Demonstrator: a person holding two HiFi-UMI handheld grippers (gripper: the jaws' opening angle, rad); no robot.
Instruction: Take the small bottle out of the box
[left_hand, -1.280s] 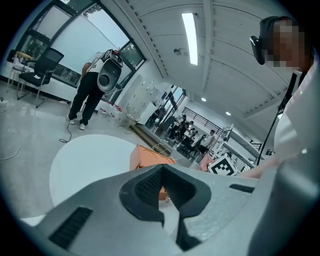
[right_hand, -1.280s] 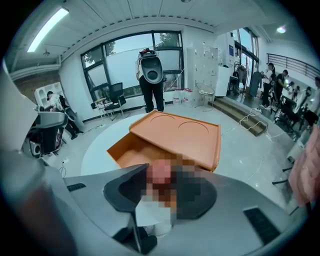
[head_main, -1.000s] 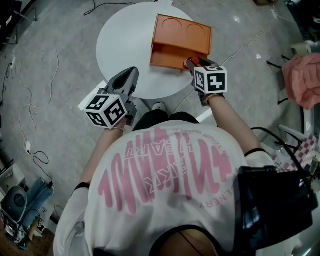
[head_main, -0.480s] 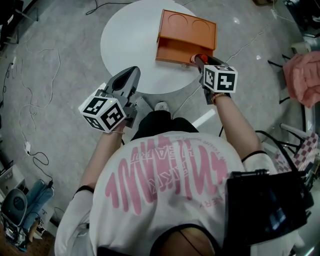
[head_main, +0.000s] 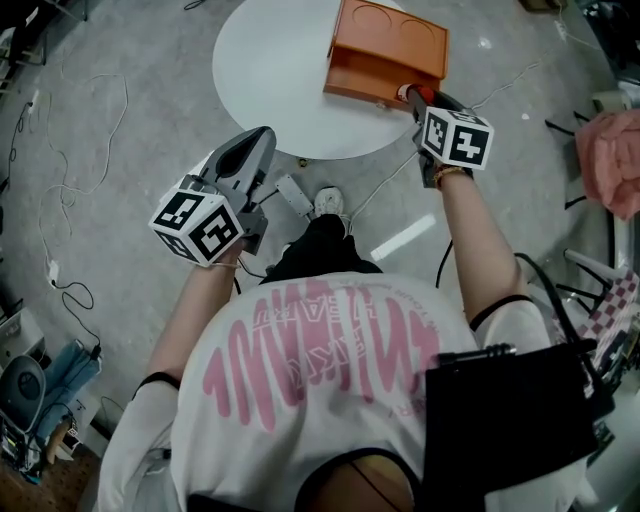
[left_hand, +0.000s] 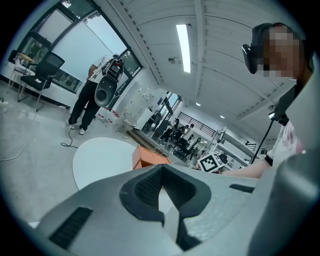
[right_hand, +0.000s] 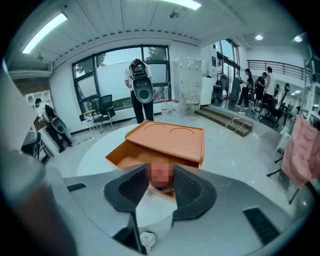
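Pulling toward six o'clock is advised while the right gripper is clamped on the small bottle at the open front of the box; the left gripper is closed on nothing.

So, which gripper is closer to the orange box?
Right. The right gripper is at the orange box's open front edge, jaws closed on the small bottle. The left gripper is by the table's near edge, well short of the box.
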